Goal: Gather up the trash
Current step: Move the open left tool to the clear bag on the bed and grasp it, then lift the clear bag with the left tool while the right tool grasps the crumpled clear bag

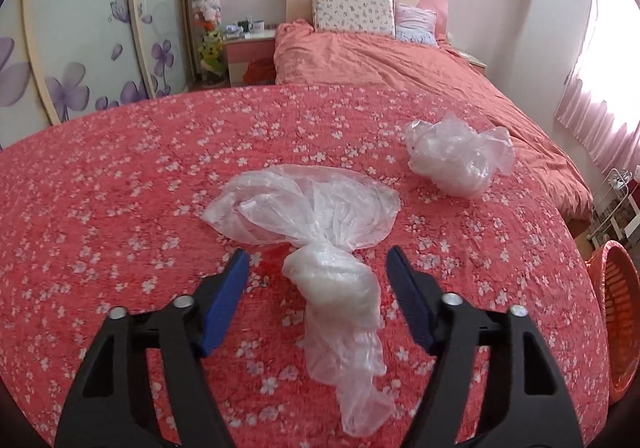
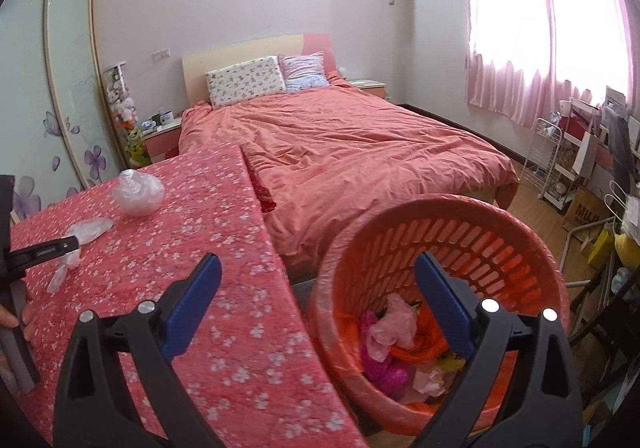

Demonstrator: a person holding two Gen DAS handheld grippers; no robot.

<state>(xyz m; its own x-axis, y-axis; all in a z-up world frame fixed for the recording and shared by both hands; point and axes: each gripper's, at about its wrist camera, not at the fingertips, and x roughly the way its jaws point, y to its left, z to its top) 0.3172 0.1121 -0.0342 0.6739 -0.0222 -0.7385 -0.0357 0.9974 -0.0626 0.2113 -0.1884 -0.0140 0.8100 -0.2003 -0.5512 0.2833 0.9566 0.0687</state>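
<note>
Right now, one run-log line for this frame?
left tongs: open, astride twisted clear bag | right tongs: open, empty, over orange basket | crumpled clear bag: on floral cloth

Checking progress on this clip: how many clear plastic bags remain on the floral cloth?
2. One twisted bag lies between the left claw's open jaws; one crumpled bag sits further back, toward the bed.

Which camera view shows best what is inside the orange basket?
The right wrist view. There the orange basket stands open beneath the right gripper, and crumpled pink and orange bags lie inside. The left wrist view shows only part of its slotted wall at the right edge; the inside is hidden.
</note>
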